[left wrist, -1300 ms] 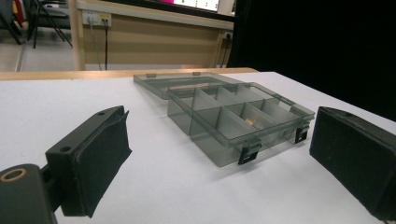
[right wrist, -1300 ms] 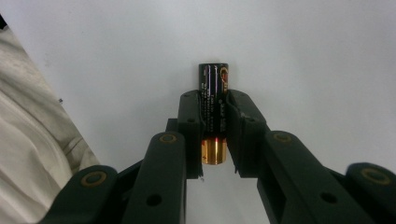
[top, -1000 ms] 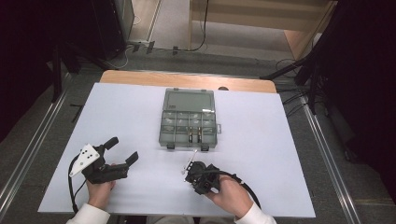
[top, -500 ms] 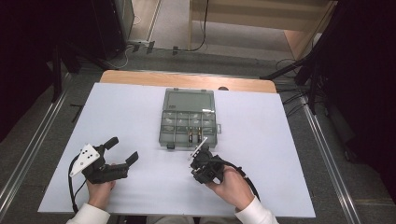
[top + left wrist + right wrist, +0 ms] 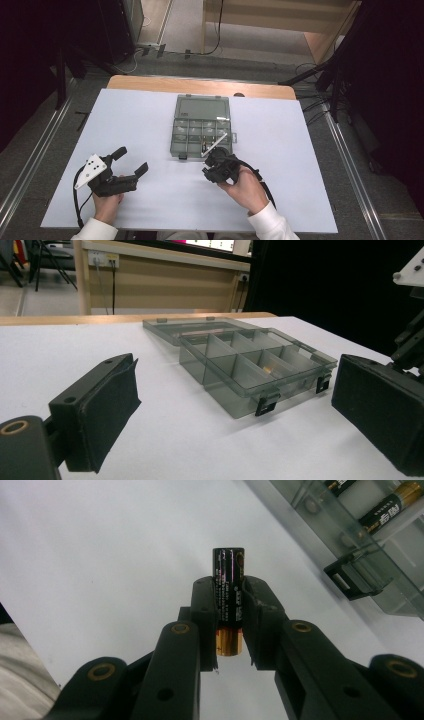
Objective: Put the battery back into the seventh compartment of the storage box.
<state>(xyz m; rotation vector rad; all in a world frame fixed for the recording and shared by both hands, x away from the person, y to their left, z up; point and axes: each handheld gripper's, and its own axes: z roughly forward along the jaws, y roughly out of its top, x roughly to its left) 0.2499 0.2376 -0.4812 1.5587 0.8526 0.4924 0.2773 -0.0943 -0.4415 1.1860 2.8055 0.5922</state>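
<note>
Right tongs (image 5: 229,611) clamp a black-and-copper cylindrical battery (image 5: 228,587) above the white bench (image 5: 150,120), just beside a smoky translucent plastic compartment box (image 5: 200,131) lying open. Left tongs (image 5: 129,161) rest agape, well apart.

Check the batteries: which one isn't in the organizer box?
The battery clamped in the right tool; the others lie in the box's compartments.
</note>
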